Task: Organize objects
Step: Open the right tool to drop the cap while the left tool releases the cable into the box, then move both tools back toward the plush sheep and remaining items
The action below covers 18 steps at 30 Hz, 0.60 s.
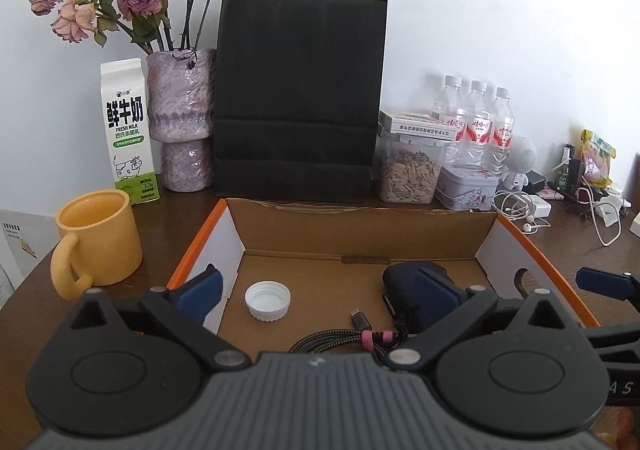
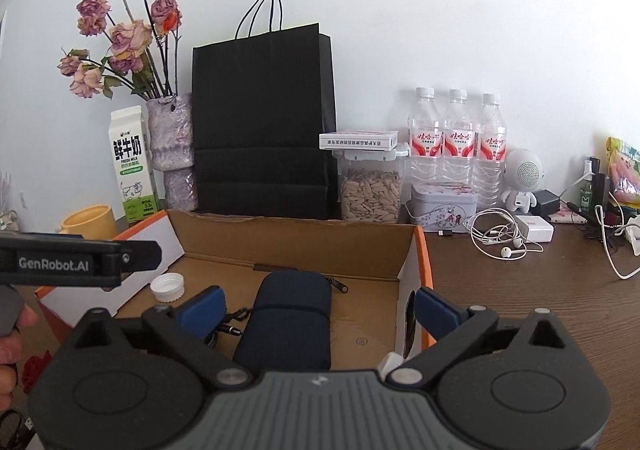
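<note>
An open cardboard box [image 1: 360, 226] with orange edges stands on the dark wooden table; it also shows in the right wrist view [image 2: 304, 246]. Inside lie a white bottle cap [image 1: 267, 300] [image 2: 167, 287], a dark blue pouch [image 1: 412, 286] [image 2: 290, 320] and a braided cable [image 1: 340, 336] with a pink tie. My left gripper [image 1: 318, 294] is open and empty, held over the box's near edge. My right gripper [image 2: 320, 310] is open and empty, its jaws spread either side of the pouch and the box's right wall.
Behind the box stand a black paper bag [image 1: 298, 98], a vase of dried roses [image 1: 180, 118], a milk carton [image 1: 128, 130] and a yellow mug [image 1: 96, 238]. To the right are a seed jar [image 2: 372, 190], water bottles [image 2: 456, 138], a tin [image 2: 444, 206], white earphones [image 2: 500, 238] and chargers.
</note>
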Each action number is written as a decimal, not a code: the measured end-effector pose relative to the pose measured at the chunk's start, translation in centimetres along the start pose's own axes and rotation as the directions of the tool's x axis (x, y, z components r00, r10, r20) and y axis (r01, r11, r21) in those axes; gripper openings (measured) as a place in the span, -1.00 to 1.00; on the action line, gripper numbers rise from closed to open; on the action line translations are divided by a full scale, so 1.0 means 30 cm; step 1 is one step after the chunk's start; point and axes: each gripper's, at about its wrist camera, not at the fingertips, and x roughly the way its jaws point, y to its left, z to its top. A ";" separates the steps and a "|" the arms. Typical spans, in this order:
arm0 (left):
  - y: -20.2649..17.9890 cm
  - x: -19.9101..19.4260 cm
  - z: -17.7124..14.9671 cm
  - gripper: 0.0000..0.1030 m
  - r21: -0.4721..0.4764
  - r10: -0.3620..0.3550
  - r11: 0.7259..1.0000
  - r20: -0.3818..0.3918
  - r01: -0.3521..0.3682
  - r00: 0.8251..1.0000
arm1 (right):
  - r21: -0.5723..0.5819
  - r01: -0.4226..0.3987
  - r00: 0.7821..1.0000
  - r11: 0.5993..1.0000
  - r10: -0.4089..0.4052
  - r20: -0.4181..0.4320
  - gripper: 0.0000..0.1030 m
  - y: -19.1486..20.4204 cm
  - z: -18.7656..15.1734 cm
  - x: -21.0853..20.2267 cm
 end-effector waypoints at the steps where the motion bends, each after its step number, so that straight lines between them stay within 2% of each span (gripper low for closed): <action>1: -0.001 0.000 0.000 1.00 0.001 0.000 1.000 -0.001 0.000 1.000 | -0.003 0.000 1.000 1.000 0.000 -0.002 0.97 0.002 0.000 0.000; 18: -0.004 -0.068 0.010 1.00 -0.001 -0.018 1.000 0.030 0.018 0.999 | -0.010 0.005 1.000 1.000 -0.005 0.012 1.00 0.001 0.002 -0.051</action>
